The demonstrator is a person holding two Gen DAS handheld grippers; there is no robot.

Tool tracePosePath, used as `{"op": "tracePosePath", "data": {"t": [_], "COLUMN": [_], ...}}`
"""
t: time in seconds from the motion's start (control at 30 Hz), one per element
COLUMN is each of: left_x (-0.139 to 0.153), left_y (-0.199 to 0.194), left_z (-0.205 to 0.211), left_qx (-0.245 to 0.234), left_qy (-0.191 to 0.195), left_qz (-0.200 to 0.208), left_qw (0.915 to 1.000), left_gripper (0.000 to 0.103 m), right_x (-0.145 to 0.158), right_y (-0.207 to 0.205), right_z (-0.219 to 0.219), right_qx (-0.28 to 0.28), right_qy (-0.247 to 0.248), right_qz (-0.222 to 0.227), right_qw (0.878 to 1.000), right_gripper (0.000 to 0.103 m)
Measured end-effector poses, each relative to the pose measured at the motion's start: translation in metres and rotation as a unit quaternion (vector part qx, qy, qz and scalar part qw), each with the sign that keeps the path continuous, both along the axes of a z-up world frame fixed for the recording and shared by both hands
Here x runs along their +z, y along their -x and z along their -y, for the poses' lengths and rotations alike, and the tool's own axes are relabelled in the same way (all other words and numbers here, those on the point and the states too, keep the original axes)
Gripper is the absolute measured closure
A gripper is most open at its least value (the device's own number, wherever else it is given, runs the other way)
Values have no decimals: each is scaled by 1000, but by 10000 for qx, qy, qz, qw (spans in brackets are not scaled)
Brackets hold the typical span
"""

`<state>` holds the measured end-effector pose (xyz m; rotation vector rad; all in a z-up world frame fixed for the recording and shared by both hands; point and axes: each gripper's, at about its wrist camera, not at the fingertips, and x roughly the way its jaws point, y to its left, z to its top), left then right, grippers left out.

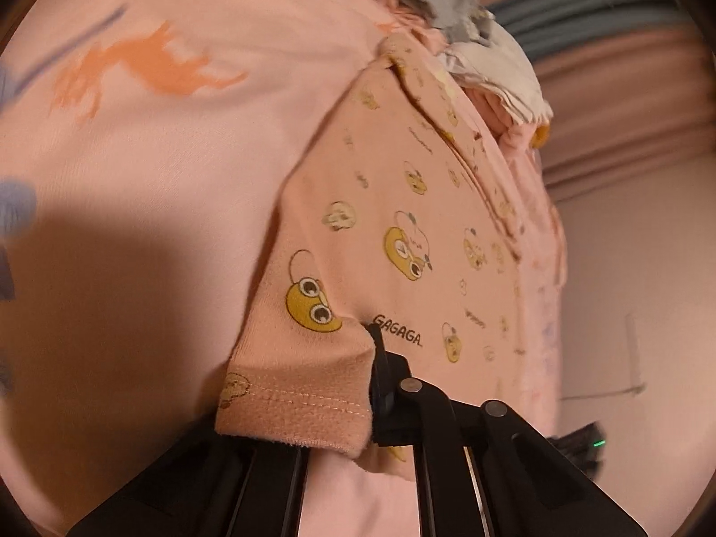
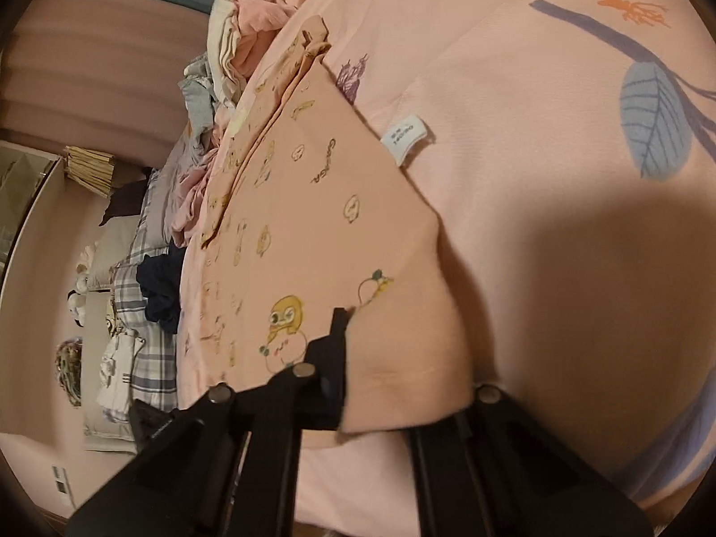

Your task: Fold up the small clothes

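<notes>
Pink shirt (image 1: 402, 232) with yellow cartoon faces, spread flat on the pink bed sheet (image 1: 156, 143). Pinched at its near hem by the left tool (image 1: 373, 358) and at the other near corner by the right tool (image 2: 342, 358), both clamped tight on the cloth. Heap of other clothes (image 2: 232, 44) piled just past the shirt's far end.

Both the left gripper (image 1: 369, 385) and right gripper (image 2: 344, 371) are clamped closed, angled downward.
</notes>
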<state>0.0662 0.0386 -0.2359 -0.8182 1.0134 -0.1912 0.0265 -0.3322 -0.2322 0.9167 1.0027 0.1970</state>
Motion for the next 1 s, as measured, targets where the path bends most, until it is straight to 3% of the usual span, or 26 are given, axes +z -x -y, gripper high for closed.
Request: {"op": "tracePosePath", "data": {"t": [0.1, 0.23, 0.5, 0.7, 0.87, 1.0], "left_x": [10, 17, 71, 81, 72, 46], "left_y": [-2, -13, -72, -156, -228, -282], "left_z": [6, -6, -18, -16, -9, -2], "left_qx": [-116, -31, 218, 304, 289, 288], "left_qy": [-282, 249, 370, -10, -245, -678], "left_qz": [31, 102, 807, 818, 724, 384], "left_qw": [9995, 9996, 9958, 9962, 9967, 9965], "left_gripper": [100, 100, 100, 100, 100, 100], "right_x": [3, 13, 77, 113, 107, 81], "right_y": [0, -6, -51, -134, -221, -292], "right_z": [-1, 5, 1, -9, -10, -12], "right_qx": [-1, 16, 197, 277, 311, 329], "right_qy": [43, -308, -309, 272, 605, 991], "right_qz": [112, 243, 1055, 1293, 962, 570], "right_qw": [9999, 9992, 9937, 9908, 9930, 9929], "right_gripper": [98, 98, 98, 99, 99, 99]}}
